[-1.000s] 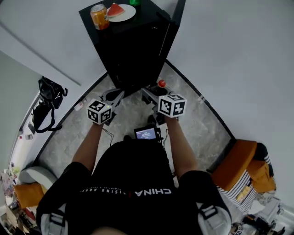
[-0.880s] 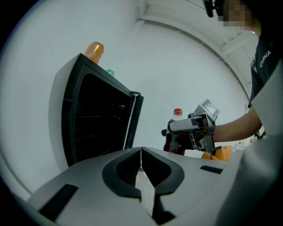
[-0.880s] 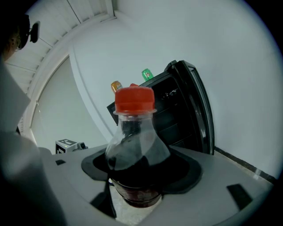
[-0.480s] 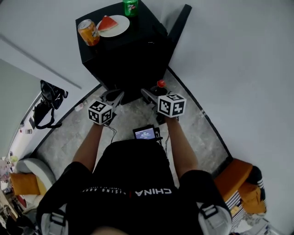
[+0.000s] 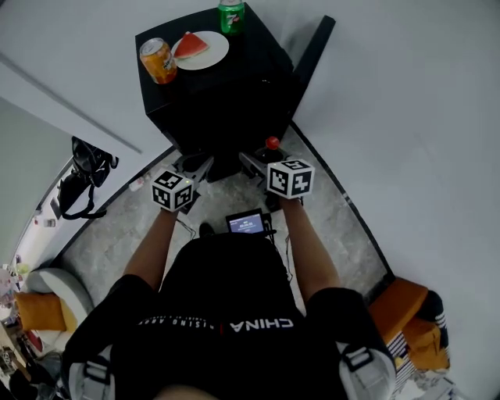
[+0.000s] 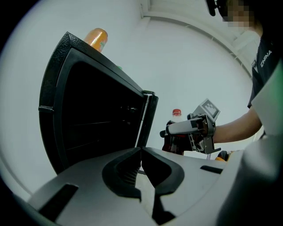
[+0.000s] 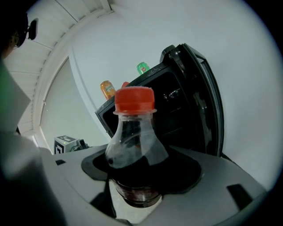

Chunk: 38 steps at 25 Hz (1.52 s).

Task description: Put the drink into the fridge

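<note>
A black fridge (image 5: 226,94) stands in the corner with its door (image 5: 311,48) swung open to the right. My right gripper (image 5: 262,160) is shut on a cola bottle (image 5: 273,145) with a red cap, held upright low in front of the fridge. In the right gripper view the bottle (image 7: 135,145) fills the jaws of that gripper (image 7: 138,176), and the dark fridge interior (image 7: 168,106) lies behind it. My left gripper (image 5: 200,165) hangs beside it, shut and empty (image 6: 141,154). From the left gripper view I see the open fridge (image 6: 97,114) and the bottle (image 6: 176,132).
On the fridge top stand an orange can (image 5: 158,60), a plate with a watermelon slice (image 5: 201,48) and a green bottle (image 5: 231,16). A black bag (image 5: 86,168) lies on the floor at left. An orange seat (image 5: 406,312) is at the lower right. White walls close in behind.
The head view has tilted so the whole fridge top now shows. Both grippers keep nearly the same place in front of the fridge, the right one still holding the bottle.
</note>
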Each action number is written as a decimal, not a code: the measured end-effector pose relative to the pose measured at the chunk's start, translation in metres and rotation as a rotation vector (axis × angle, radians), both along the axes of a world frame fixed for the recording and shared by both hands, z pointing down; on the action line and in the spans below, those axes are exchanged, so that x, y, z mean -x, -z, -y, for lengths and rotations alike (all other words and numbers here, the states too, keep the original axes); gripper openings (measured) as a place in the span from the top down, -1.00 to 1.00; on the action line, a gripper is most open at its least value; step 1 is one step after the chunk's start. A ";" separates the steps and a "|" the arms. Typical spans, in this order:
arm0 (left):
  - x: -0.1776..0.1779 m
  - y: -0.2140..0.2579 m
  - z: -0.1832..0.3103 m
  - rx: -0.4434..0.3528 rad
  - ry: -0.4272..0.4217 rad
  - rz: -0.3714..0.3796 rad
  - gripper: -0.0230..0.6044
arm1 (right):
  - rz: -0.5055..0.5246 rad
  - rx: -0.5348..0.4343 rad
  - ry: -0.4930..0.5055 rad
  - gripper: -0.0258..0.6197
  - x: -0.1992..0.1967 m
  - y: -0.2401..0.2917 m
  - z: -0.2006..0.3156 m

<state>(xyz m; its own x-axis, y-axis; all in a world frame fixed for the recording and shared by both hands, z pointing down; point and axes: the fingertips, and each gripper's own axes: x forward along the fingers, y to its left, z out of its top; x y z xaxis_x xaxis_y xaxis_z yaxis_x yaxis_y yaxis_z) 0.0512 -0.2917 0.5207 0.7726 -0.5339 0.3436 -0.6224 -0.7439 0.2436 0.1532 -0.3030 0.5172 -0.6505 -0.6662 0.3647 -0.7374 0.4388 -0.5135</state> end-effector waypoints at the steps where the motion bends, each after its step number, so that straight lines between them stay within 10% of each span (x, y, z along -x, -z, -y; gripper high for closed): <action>1: 0.002 0.000 0.001 0.000 -0.005 0.000 0.89 | -0.002 -0.002 0.001 -0.07 0.004 0.001 0.000; 22: 0.009 0.001 0.009 -0.007 -0.048 0.002 0.89 | -0.031 -0.004 -0.013 -0.07 0.012 0.002 0.008; 38: 0.003 -0.037 0.051 0.002 0.089 0.039 0.88 | -0.100 0.004 0.049 -0.07 0.029 -0.056 0.079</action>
<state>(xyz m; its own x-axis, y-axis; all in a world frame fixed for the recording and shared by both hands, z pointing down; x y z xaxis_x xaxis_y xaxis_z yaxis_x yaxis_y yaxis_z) 0.0486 -0.3432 0.5576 0.7082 -0.5990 0.3738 -0.6949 -0.6849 0.2191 0.1241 -0.3822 0.5730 -0.6426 -0.6325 0.4325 -0.7627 0.4738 -0.4403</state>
